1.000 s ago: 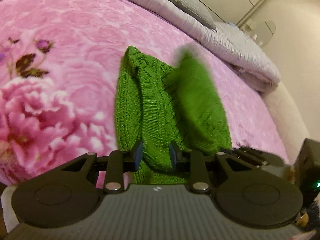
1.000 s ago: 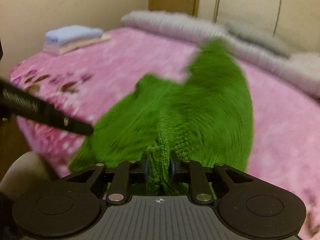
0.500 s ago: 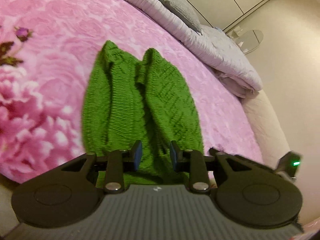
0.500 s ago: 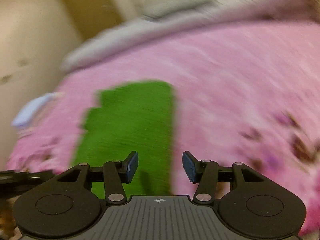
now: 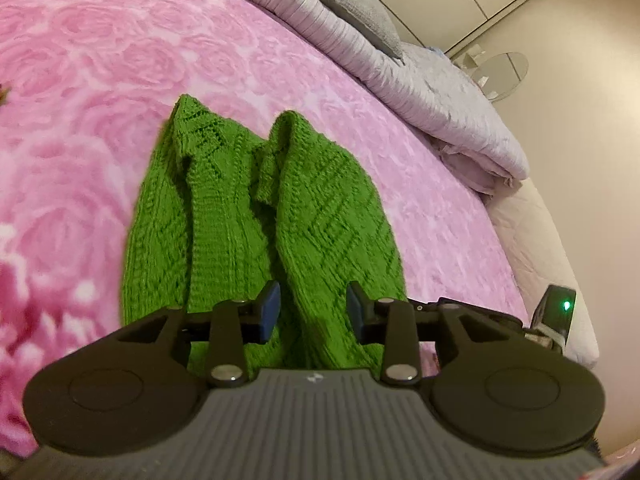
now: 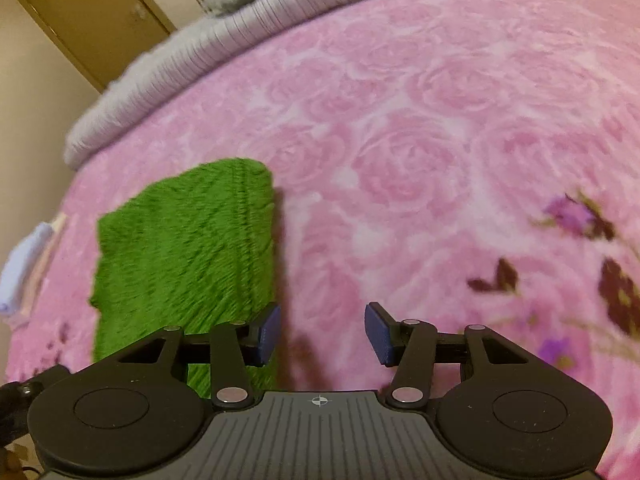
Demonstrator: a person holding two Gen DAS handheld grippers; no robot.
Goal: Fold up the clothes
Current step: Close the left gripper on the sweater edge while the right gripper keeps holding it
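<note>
We see the green knit sweater (image 5: 256, 216) lying folded lengthwise on the pink rose-patterned bed cover (image 5: 100, 60), near the bed's edge, with two folded panels meeting along its middle. Our left gripper (image 5: 312, 312) hovers over the sweater's near end, its jaws apart and holding nothing. Our right gripper (image 6: 322, 334) sits just beside the sweater's long edge, over bare cover, jaws wide apart and empty. A grey quilt (image 5: 400, 76) lies along the bed's far edge.
</note>
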